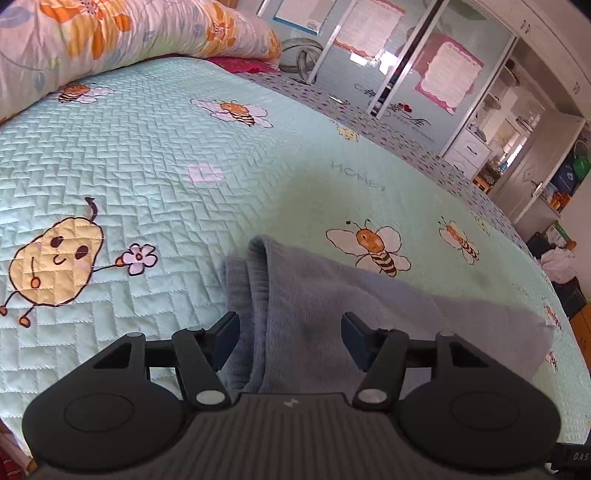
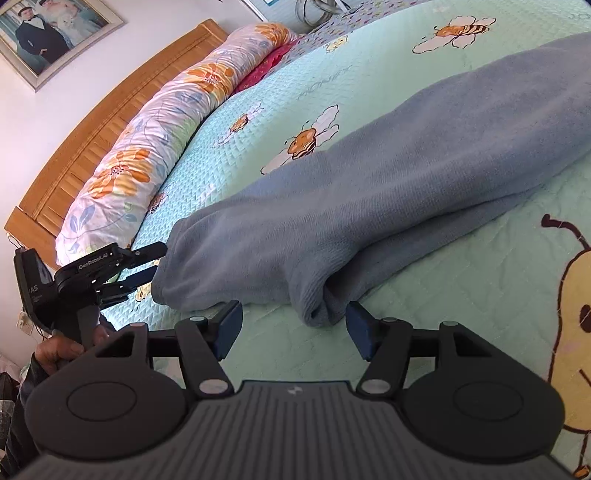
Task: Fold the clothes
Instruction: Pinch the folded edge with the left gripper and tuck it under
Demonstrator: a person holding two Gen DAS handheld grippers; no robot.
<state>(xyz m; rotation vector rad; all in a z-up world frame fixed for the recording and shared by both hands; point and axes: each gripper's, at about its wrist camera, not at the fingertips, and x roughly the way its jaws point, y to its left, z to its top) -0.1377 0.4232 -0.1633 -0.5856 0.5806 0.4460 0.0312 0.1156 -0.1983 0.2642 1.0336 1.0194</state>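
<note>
A blue-grey fleece garment (image 2: pixel 388 192) lies folded lengthwise on the mint quilted bedspread (image 2: pixel 461 295), which is printed with bees. My right gripper (image 2: pixel 294 328) stands open just short of the garment's near folded corner, and its pads touch nothing. At the far left of the same view my left gripper (image 2: pixel 149 264) is open at the garment's other near corner. In the left wrist view the garment (image 1: pixel 314 295) runs under and between the spread fingers of the left gripper (image 1: pixel 291 339). Neither pad presses on the cloth.
A rolled floral quilt (image 2: pixel 147 147) lies along the wooden headboard (image 2: pixel 92 122), under a framed photo (image 2: pixel 48 33). A person's hand (image 2: pixel 59 350) holds the left gripper's handle. Sliding glass doors (image 1: pixel 388 55) and white cabinets (image 1: pixel 469 147) stand beyond the bed's far edge.
</note>
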